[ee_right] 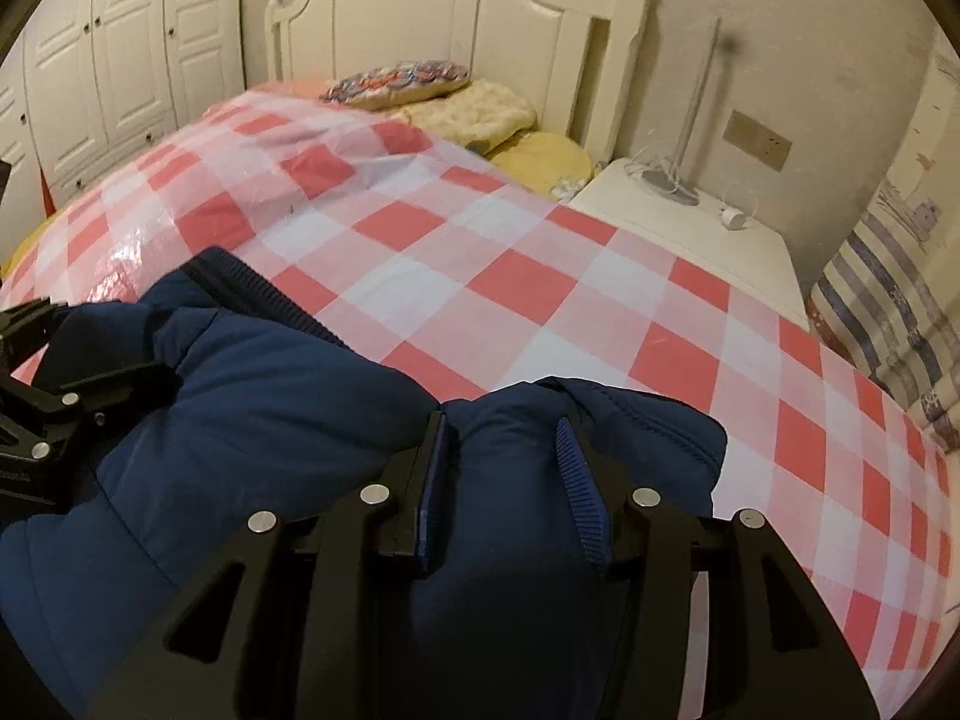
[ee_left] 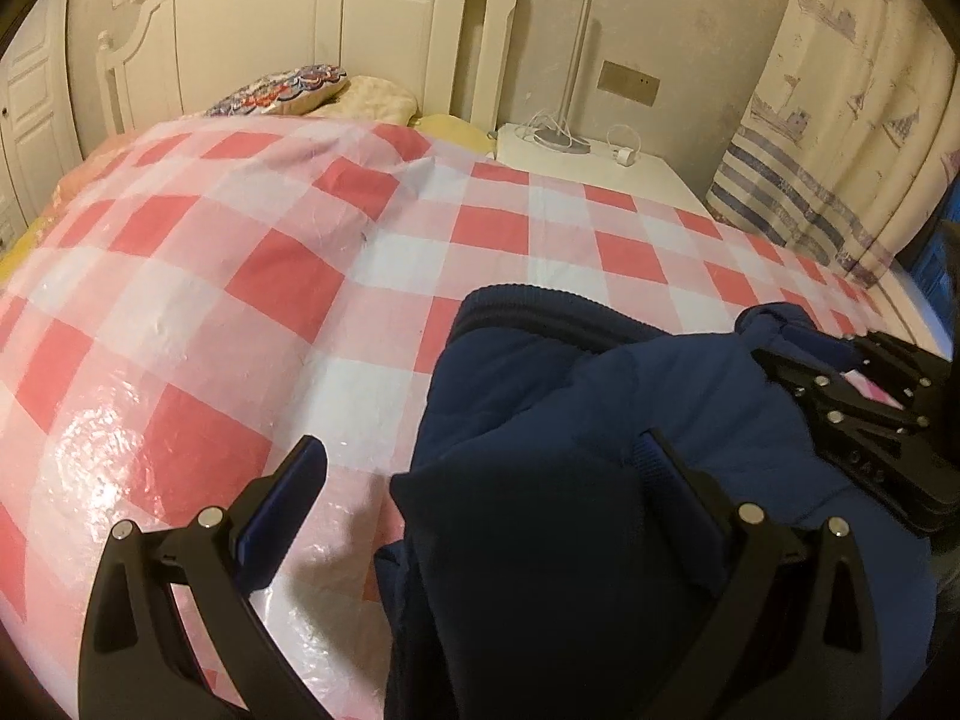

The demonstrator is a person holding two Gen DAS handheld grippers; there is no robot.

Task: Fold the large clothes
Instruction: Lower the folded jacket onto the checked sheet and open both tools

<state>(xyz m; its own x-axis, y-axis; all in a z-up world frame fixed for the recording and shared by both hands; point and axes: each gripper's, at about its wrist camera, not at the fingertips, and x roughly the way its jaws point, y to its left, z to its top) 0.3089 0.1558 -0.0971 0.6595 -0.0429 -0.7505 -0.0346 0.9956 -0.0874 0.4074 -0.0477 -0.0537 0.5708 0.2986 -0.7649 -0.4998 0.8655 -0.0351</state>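
A dark navy padded jacket lies bunched on a bed covered by a red-and-white checked plastic sheet. My left gripper is open wide; its left finger is over the sheet and its right finger rests on the jacket's left edge. In the right wrist view the jacket fills the lower left. My right gripper is shut on a thick fold of the jacket. The right gripper also shows in the left wrist view, the left gripper at the left edge of the right wrist view.
A white headboard and pillows are at the far end. A white nightstand with a lamp base and cables stands to the right of the bed. A patterned curtain hangs at the right. White wardrobe doors are at the left.
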